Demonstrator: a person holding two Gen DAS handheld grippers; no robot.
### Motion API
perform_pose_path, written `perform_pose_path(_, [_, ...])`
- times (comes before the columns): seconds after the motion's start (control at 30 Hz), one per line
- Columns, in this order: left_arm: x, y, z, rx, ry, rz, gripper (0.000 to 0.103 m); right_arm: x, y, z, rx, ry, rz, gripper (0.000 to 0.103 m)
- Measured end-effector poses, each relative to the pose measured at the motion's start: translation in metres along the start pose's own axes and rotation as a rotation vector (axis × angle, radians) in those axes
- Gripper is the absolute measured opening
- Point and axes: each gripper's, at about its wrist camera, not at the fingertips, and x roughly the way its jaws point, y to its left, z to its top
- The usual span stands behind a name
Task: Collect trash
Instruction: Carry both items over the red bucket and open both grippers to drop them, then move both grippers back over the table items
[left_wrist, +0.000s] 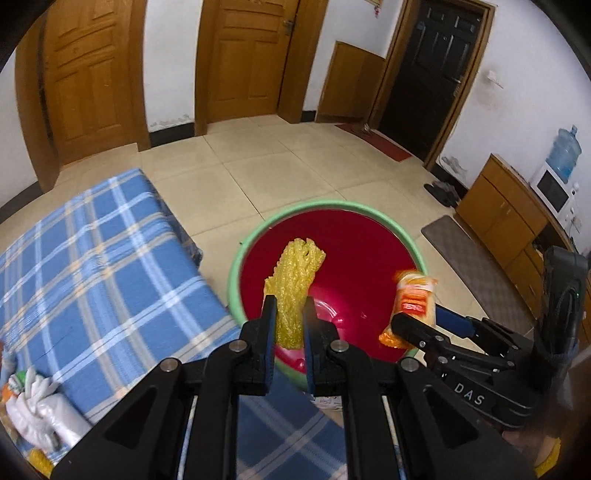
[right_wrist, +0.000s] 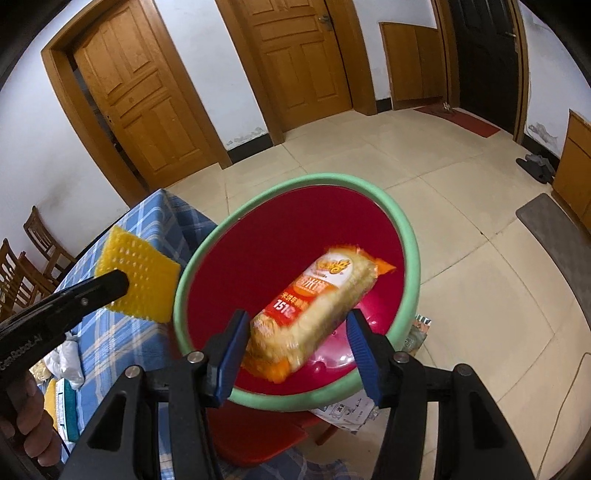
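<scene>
A red basin with a green rim (left_wrist: 255, 232) (right_wrist: 408, 236) sits just beyond the table's edge. My left gripper (left_wrist: 290, 314) is shut on a yellow foam net (left_wrist: 295, 280), held upright over the basin's near side. From the right wrist the yellow foam net (right_wrist: 147, 273) hangs at the basin's left rim. My right gripper (right_wrist: 299, 332) is open over the basin. An orange snack packet (right_wrist: 317, 302) (left_wrist: 415, 295) lies blurred between its fingers, near the left pad (right_wrist: 232, 343) and apart from the right one.
A blue plaid tablecloth (left_wrist: 92, 266) covers the table at left, with a white plastic bag (left_wrist: 37, 410) near its front. The basin rests on a red stool (right_wrist: 258, 439), beside printed packaging (right_wrist: 347, 411). Wooden chairs (right_wrist: 22, 269) stand far left; cabinets (left_wrist: 498, 218) and a grey mat (left_wrist: 469, 258) are right.
</scene>
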Motion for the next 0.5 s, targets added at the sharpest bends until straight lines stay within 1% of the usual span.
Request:
perform_pose_path(0.07, [0.005, -0.002, 0.001, 0.006, 0.013, 0.001, 0.019, 0.000, -0.003, 0.000, 0.004, -0.005, 0.001, 0.059])
perform_pose_path(0.1, [0.007, -0.003, 0.001, 0.005, 0.018, 0.007, 0.026, 0.000, -0.004, 0.000, 0.006, -0.008, 0.002, 0.062])
perform_pose_path(0.13, [0.007, -0.003, 0.001, 0.002, 0.020, 0.010, 0.030, 0.000, -0.005, 0.001, 0.008, -0.012, 0.002, 0.064])
perform_pose_path(0.3, [0.006, -0.003, 0.000, -0.004, 0.019, 0.017, 0.032, -0.002, -0.005, 0.001, 0.019, -0.018, 0.006, 0.064])
perform_pose_path(0.5, [-0.007, 0.005, -0.002, -0.037, 0.007, 0.037, 0.032, -0.011, -0.001, 0.000, 0.021, -0.027, 0.014, 0.064])
